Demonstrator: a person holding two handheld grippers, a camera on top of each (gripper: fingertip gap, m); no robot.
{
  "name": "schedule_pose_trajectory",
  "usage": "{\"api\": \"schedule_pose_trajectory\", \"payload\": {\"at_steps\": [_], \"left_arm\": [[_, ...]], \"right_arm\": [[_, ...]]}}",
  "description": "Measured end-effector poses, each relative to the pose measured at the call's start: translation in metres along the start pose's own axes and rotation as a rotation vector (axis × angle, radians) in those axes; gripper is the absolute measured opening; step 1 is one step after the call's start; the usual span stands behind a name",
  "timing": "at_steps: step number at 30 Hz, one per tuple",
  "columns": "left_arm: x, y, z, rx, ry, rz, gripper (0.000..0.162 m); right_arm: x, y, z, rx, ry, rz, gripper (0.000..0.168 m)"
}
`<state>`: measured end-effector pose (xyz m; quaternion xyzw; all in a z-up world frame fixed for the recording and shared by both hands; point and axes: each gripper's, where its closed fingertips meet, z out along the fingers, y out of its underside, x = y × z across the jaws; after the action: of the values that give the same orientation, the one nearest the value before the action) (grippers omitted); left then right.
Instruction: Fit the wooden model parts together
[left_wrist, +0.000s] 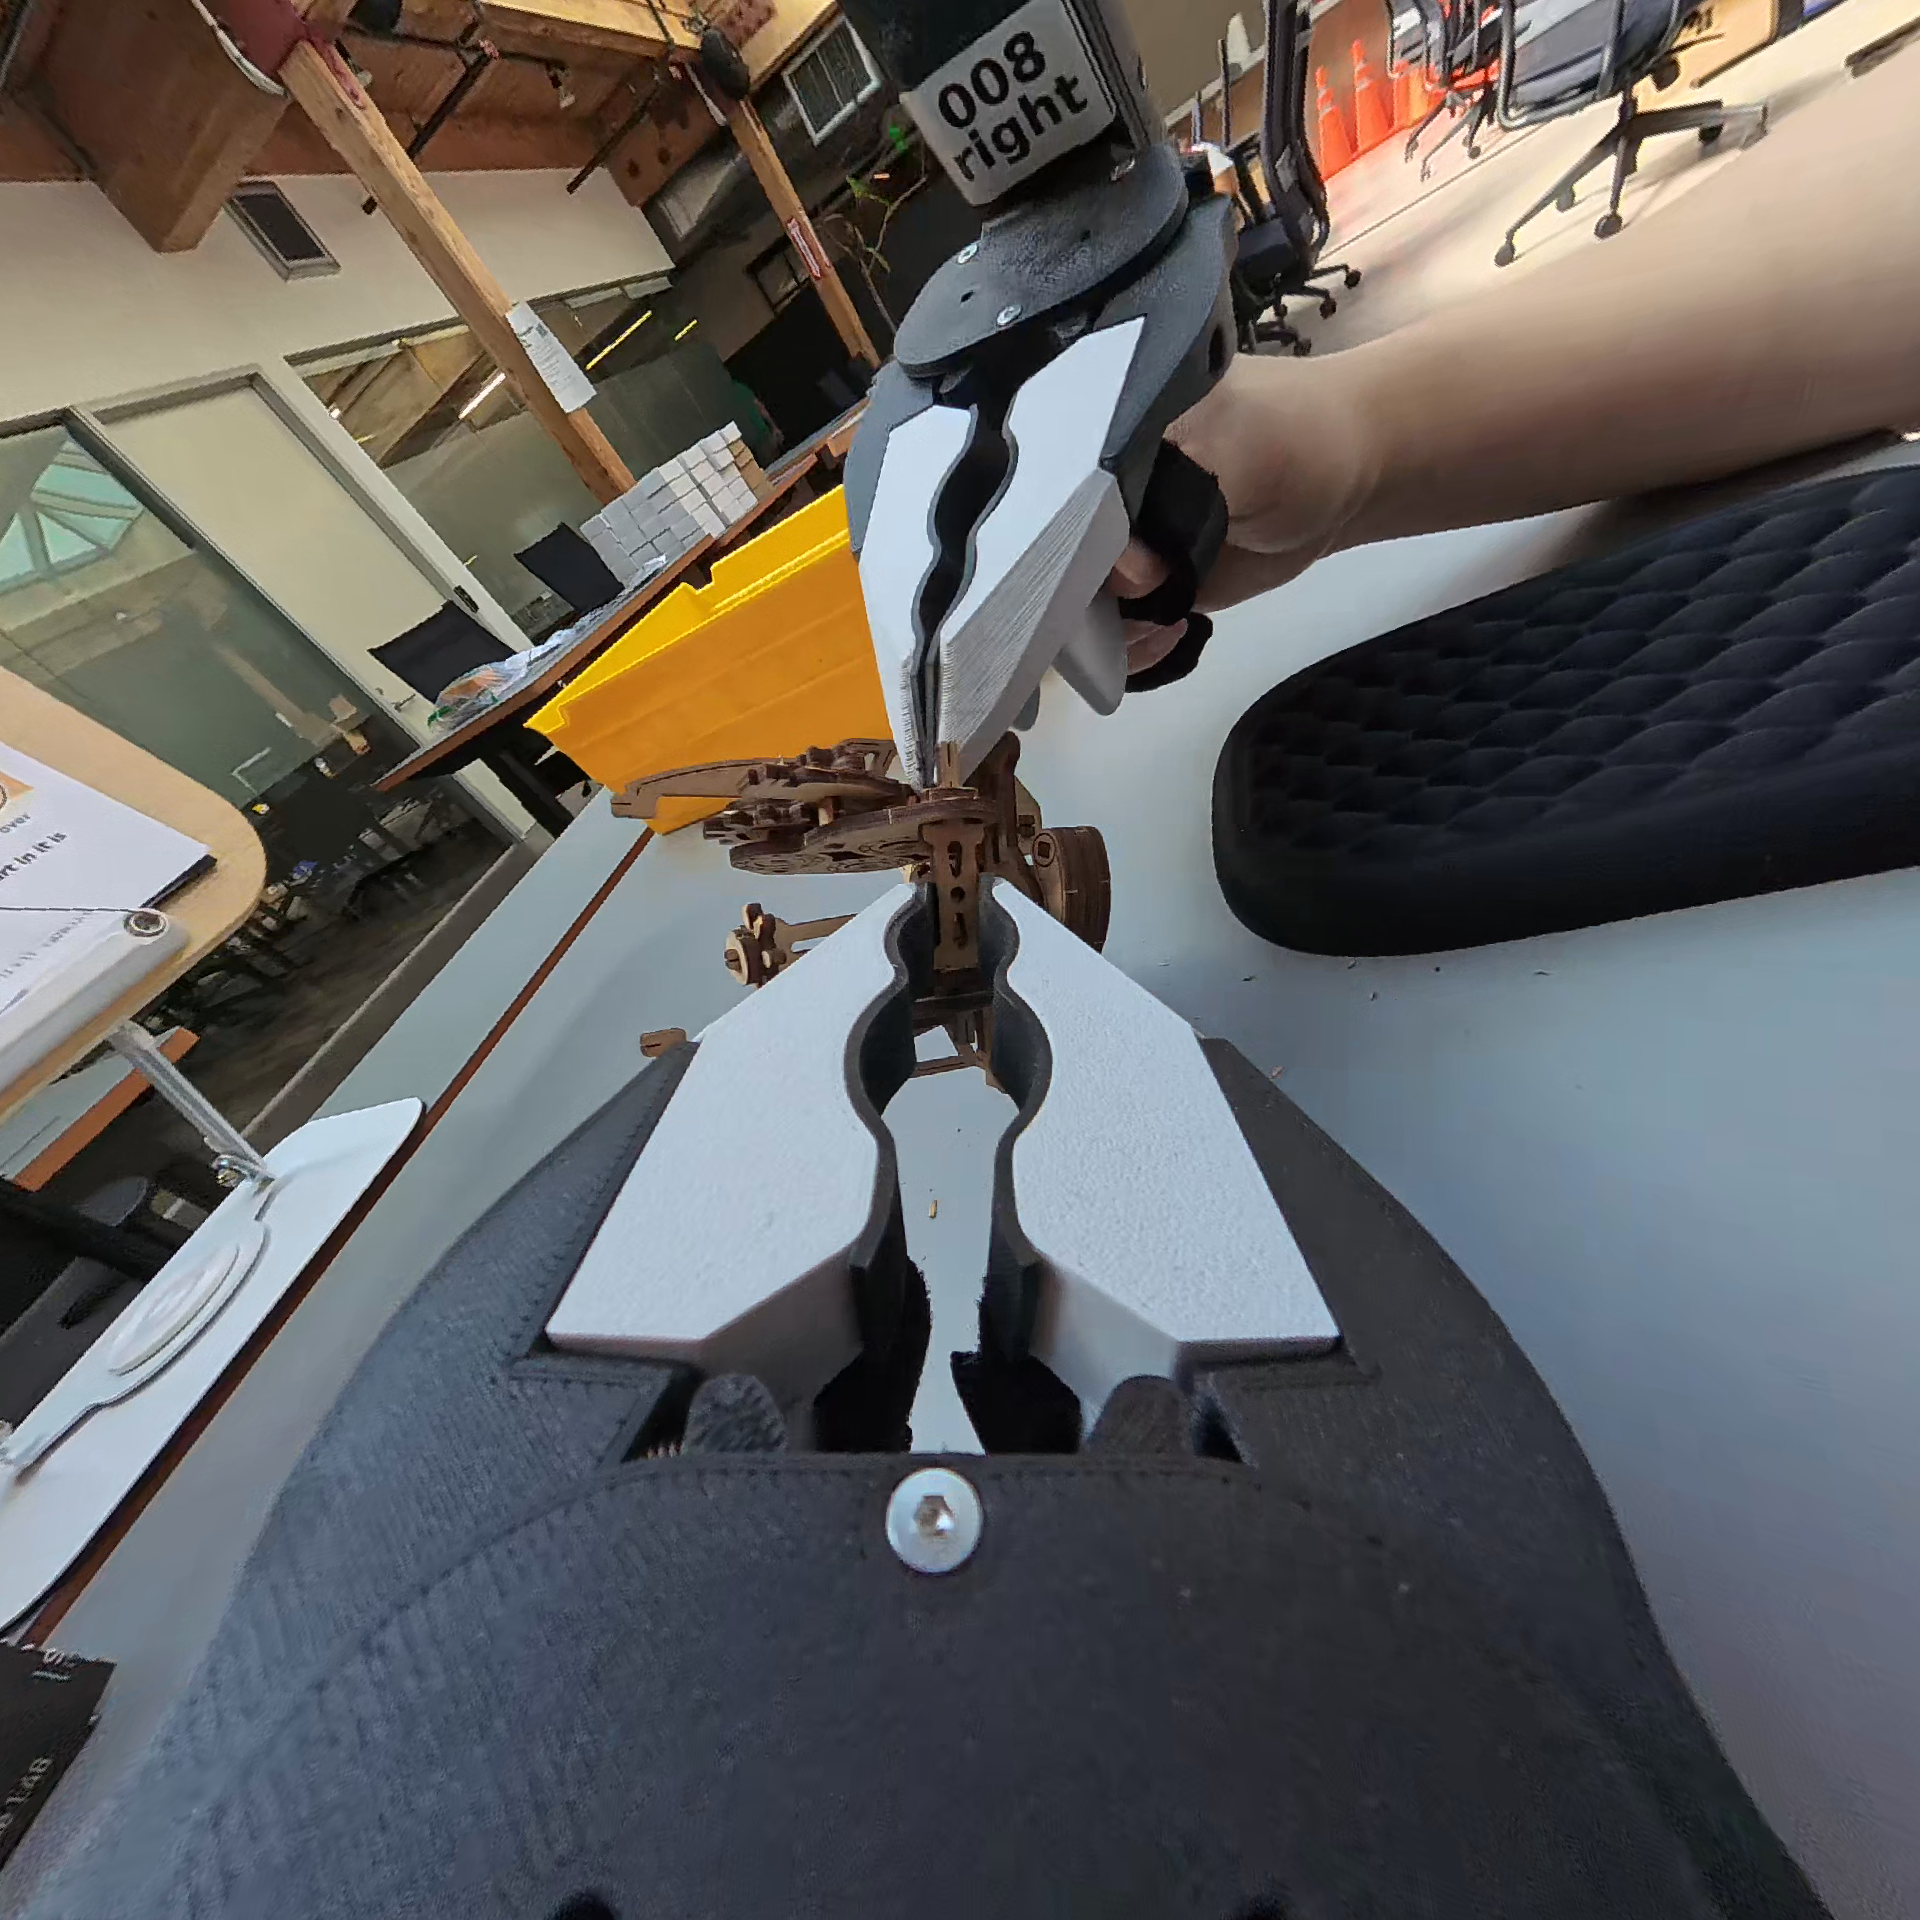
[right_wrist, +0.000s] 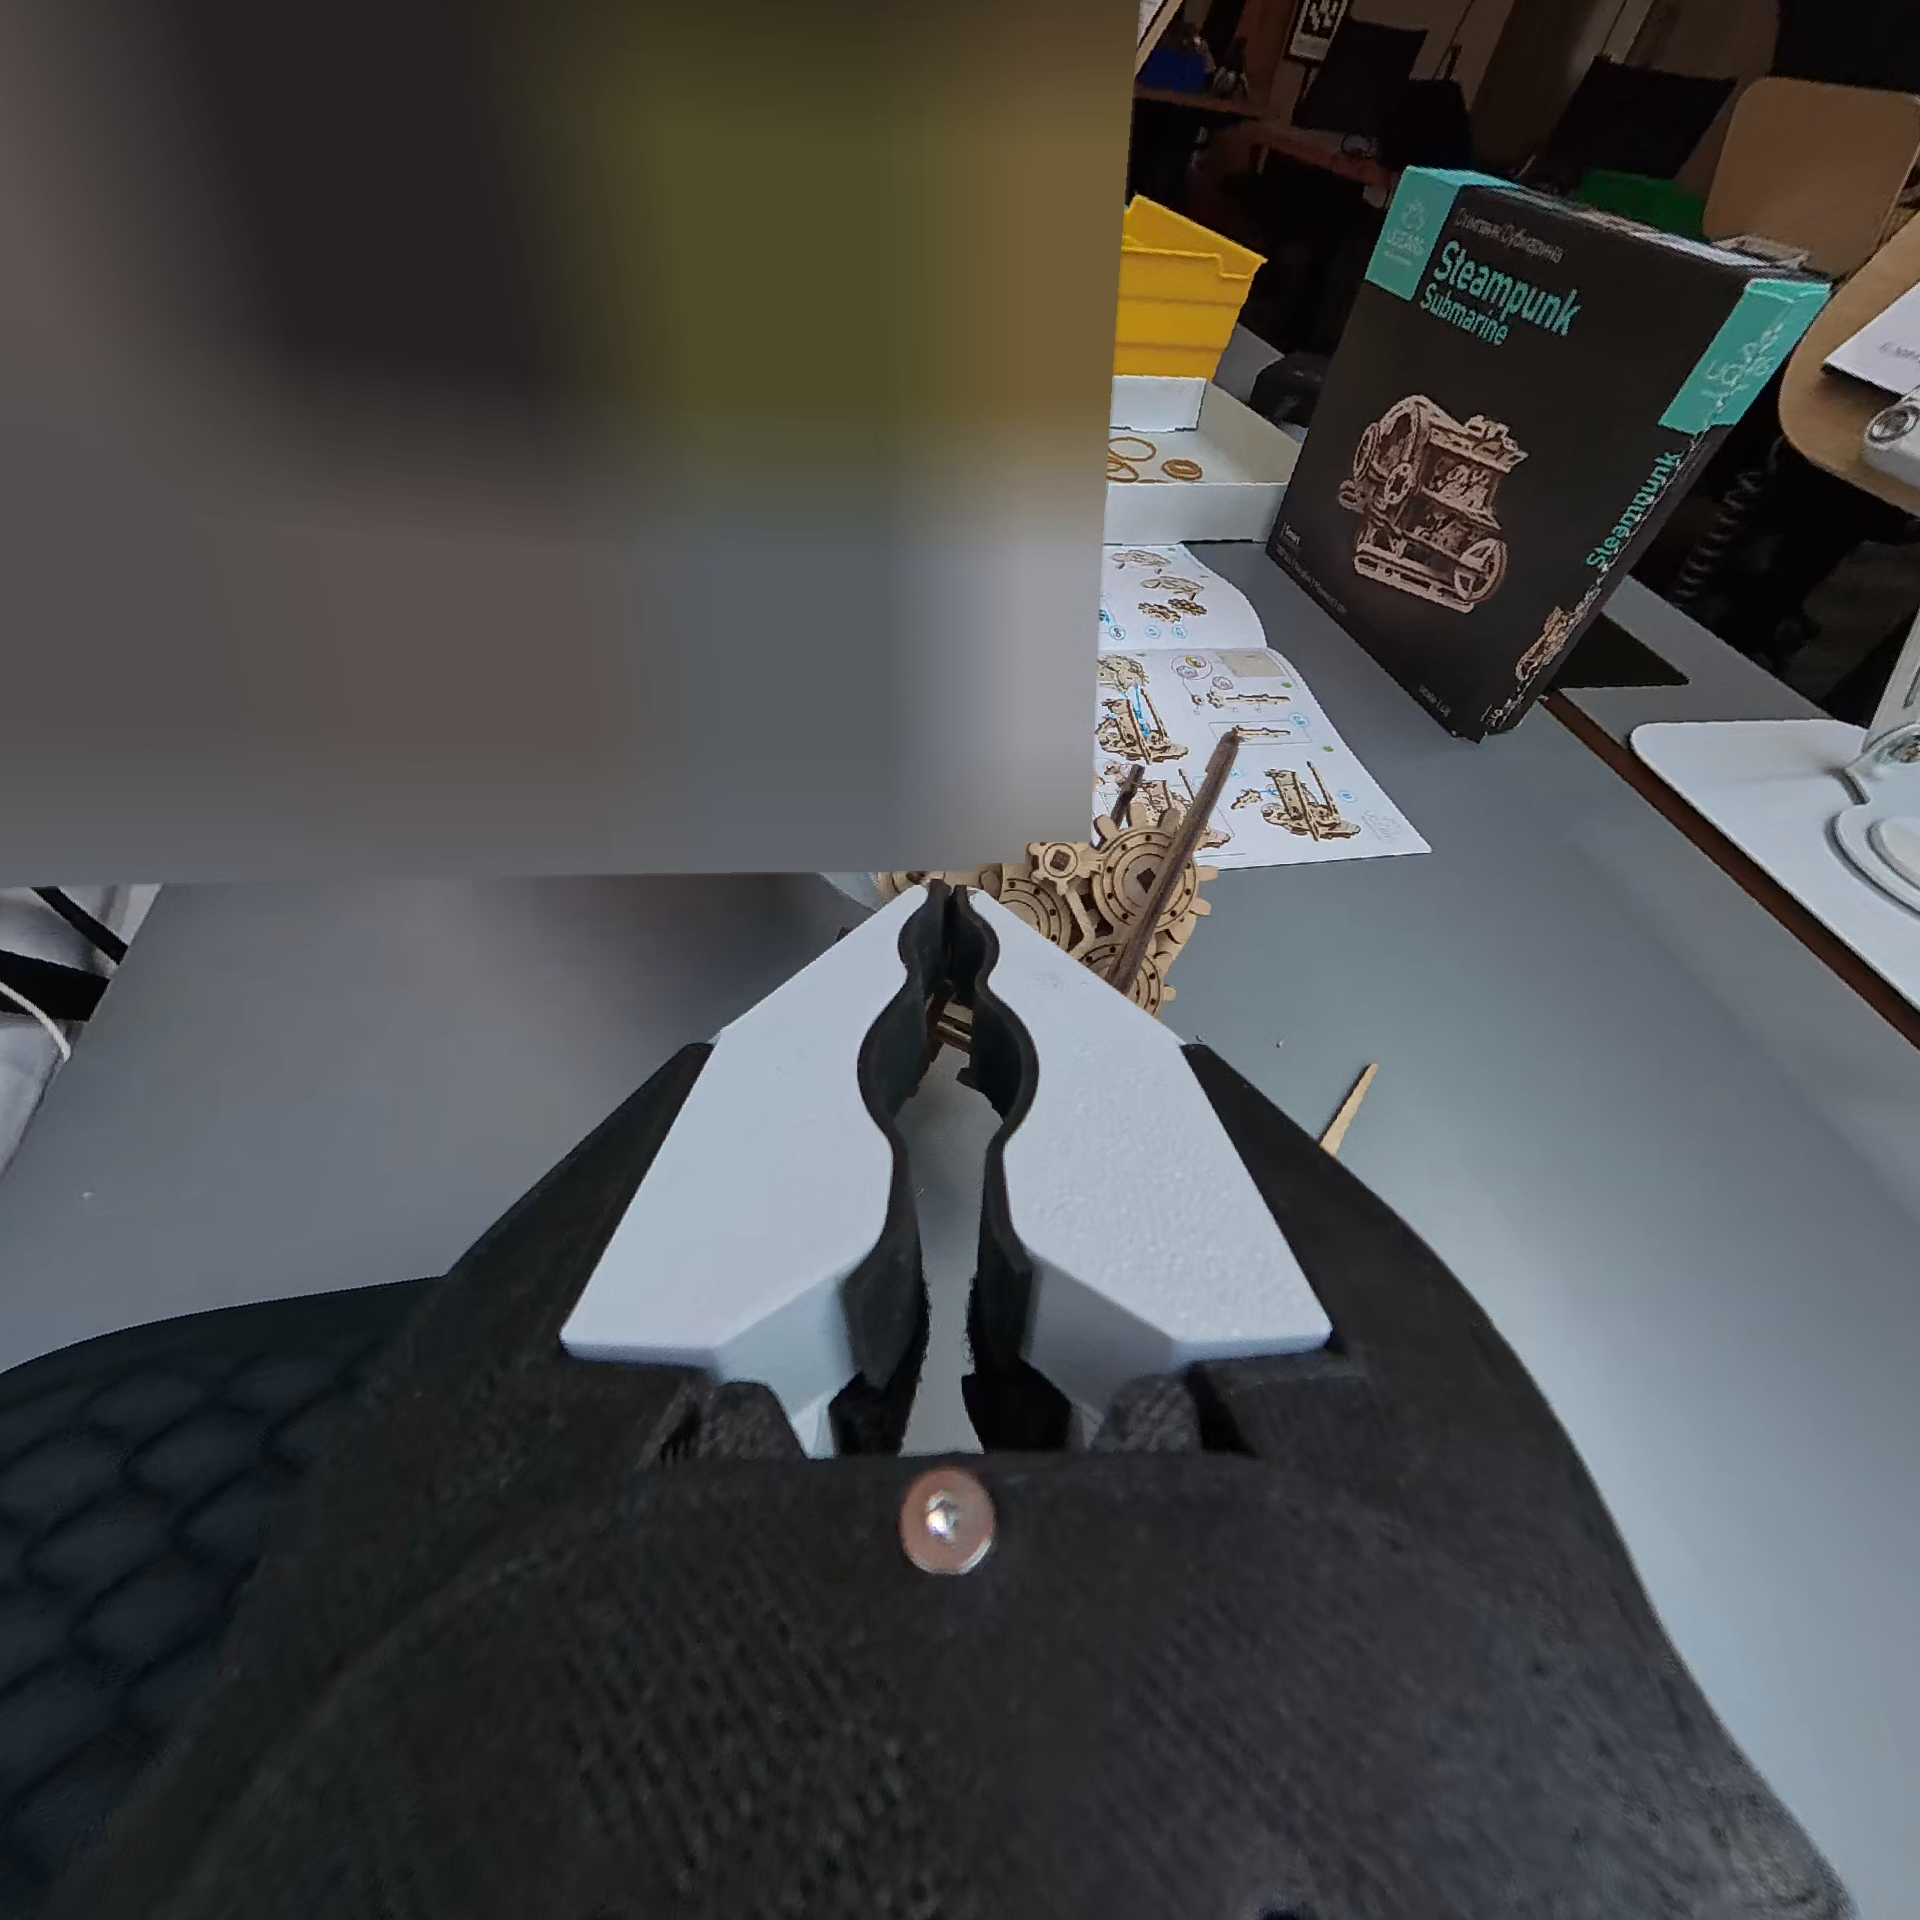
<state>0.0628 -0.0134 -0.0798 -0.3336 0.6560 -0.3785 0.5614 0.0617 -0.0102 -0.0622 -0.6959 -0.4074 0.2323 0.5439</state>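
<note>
A brown wooden gear model (left_wrist: 831, 821) stands on the grey table (left_wrist: 1455, 1143). My left gripper (left_wrist: 954, 899) is shut on an upright wooden strut of the model near its base. My right gripper (left_wrist: 928, 764) comes down from above, held by a hand (left_wrist: 1299, 468), with its tips shut on a thin piece at the model's top. In the right wrist view my right gripper (right_wrist: 951, 902) is shut. The model's gears (right_wrist: 1122, 894) and a thin dark rod (right_wrist: 1184, 852) show just beyond its tips. The pinched piece is mostly hidden.
A black quilted pad (left_wrist: 1610, 707) lies at the right and yellow bins (left_wrist: 748, 665) stand behind the model. In the right wrist view, an instruction sheet (right_wrist: 1226, 717), a dark kit box (right_wrist: 1538, 447), a white tray (right_wrist: 1174, 499) and a loose wooden stick (right_wrist: 1351, 1107) are on the table. Both grippers' tips are close together, under 4 cm apart.
</note>
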Motion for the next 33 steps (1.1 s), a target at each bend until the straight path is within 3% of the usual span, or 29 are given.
{"api": "schedule_pose_trajectory", "payload": {"at_steps": [16,33], "left_arm": [[0.003,-0.002,-0.001,0.013,0.055,-0.08,0.005],[0.002,0.001,0.002,-0.01,0.044,-0.087,0.005]], "right_arm": [[-0.008,0.001,-0.001,-0.088,0.052,-0.174,0.0],[-0.004,0.003,-0.002,-0.131,0.073,-0.108,0.0]]}}
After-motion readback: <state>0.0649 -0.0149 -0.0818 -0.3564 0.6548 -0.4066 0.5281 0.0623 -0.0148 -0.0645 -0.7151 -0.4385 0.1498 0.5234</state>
